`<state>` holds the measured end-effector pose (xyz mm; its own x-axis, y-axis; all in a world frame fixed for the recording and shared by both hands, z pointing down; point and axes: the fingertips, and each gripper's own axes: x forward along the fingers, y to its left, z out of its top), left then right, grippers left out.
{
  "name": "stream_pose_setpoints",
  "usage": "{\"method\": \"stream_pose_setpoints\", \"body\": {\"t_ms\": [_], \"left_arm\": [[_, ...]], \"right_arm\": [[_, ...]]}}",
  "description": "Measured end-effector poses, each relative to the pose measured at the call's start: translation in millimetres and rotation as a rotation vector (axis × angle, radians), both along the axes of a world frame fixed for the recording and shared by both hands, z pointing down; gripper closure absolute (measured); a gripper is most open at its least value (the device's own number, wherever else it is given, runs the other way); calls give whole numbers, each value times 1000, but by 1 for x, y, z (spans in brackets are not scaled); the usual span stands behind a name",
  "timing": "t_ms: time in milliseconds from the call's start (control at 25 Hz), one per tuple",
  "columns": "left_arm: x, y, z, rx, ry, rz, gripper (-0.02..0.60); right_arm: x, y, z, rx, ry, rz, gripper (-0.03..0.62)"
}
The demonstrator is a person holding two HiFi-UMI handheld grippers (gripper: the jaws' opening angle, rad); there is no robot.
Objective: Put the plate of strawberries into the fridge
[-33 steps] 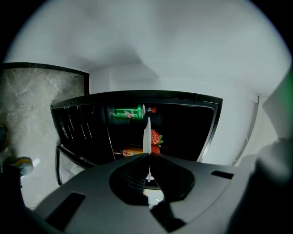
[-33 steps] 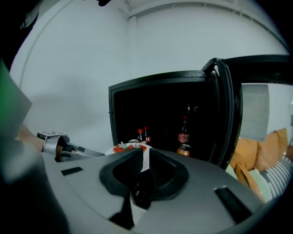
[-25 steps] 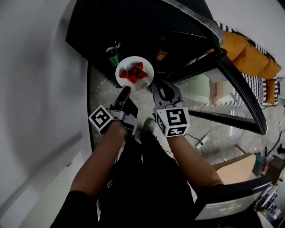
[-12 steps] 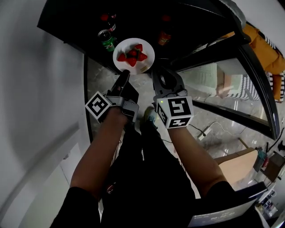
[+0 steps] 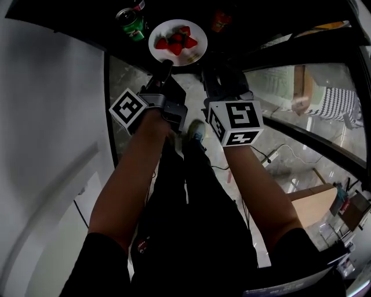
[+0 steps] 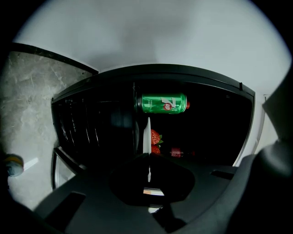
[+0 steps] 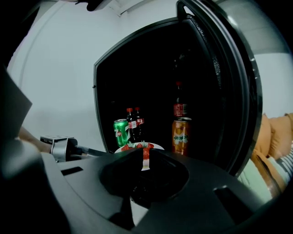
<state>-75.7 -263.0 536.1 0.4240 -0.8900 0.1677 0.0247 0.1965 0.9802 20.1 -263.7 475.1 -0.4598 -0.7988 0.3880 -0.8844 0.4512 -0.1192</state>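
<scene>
The white plate [image 5: 194, 51] carries several red strawberries [image 5: 175, 44] and hangs at the mouth of the dark open fridge [image 5: 69, 17]. My left gripper [image 5: 164, 68] is shut on the plate's near-left rim. In the left gripper view the plate [image 6: 147, 132] shows edge-on between the closed jaws of that gripper [image 6: 148, 157], with strawberries [image 6: 156, 136] behind it. My right gripper [image 5: 206, 65] is shut on the near-right rim. In the right gripper view the plate [image 7: 156, 146] and its berries peek over the closed jaws of the right gripper [image 7: 145, 161].
Inside the fridge stand a green can [image 7: 121, 132], two cola bottles [image 7: 134, 122], an orange can [image 7: 181, 135] and a taller bottle [image 7: 179, 104] behind it. The glass door [image 7: 238, 91] stands open on the right. Marble floor [image 5: 124, 75] lies below; a white wall is on the left.
Both grippers have carried the plate forward, toward the top of the head view, to the fridge opening between the green can and the orange can. Both grips are unchanged.
</scene>
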Motion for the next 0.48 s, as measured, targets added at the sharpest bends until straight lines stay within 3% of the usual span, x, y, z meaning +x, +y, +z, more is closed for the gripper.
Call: {"method": "stream_pose_setpoints", "body": {"t_ms": [480], "left_arm": [[0, -3, 7, -5, 12, -33, 572]], "right_arm": [[-3, -4, 11, 16, 5, -7, 548]]}}
